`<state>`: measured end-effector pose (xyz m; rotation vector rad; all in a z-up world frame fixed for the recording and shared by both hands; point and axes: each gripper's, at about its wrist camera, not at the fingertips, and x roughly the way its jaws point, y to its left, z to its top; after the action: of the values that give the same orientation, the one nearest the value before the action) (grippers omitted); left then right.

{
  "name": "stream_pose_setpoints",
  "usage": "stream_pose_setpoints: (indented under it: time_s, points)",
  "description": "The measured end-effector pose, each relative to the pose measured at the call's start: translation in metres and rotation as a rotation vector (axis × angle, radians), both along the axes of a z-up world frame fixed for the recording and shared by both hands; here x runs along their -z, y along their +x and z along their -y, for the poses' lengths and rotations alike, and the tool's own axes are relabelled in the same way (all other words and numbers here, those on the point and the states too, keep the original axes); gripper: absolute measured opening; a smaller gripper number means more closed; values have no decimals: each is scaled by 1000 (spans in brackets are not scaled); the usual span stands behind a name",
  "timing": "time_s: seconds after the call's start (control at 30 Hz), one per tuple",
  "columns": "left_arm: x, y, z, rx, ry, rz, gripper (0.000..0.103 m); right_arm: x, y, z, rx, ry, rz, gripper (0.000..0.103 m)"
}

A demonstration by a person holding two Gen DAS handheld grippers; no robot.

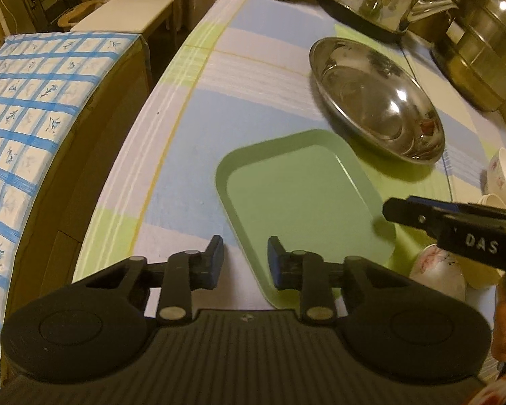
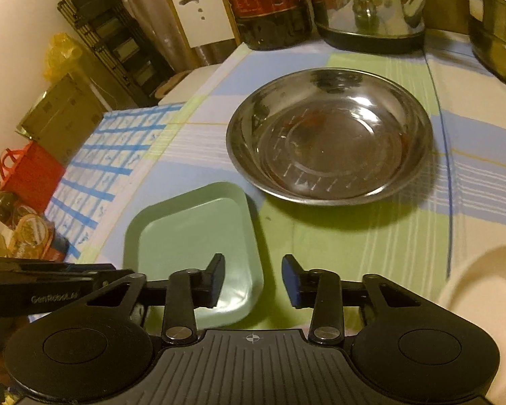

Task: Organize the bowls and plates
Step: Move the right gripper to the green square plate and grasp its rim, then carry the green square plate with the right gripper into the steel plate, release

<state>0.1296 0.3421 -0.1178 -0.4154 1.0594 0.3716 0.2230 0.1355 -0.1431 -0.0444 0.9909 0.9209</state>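
Note:
A light green rectangular plate (image 1: 300, 199) lies flat on the checked tablecloth, with a round steel dish (image 1: 377, 101) just beyond it. My left gripper (image 1: 245, 260) is open and empty, hovering over the plate's near left corner. In the right wrist view my right gripper (image 2: 253, 278) is open and empty above the green plate's (image 2: 192, 236) right edge, the steel dish (image 2: 329, 135) ahead of it. Floral white bowls (image 1: 438, 271) stand at the right. A cream bowl (image 2: 485, 303) shows at the right edge.
A steel kettle (image 2: 367, 6), a dark jar (image 2: 270, 6) and a steel pot (image 1: 482, 44) stand along the table's (image 1: 199, 155) far side. A blue-checked surface (image 1: 33, 108) and a chair (image 1: 124, 13) are to the left, beyond the table edge.

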Motion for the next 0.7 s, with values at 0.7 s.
stream_pose_setpoints:
  time_s: [0.7]
  points:
    - [-3, 5, -20, 14, 18, 2, 9, 3, -7, -28, -38, -44, 8, 6]
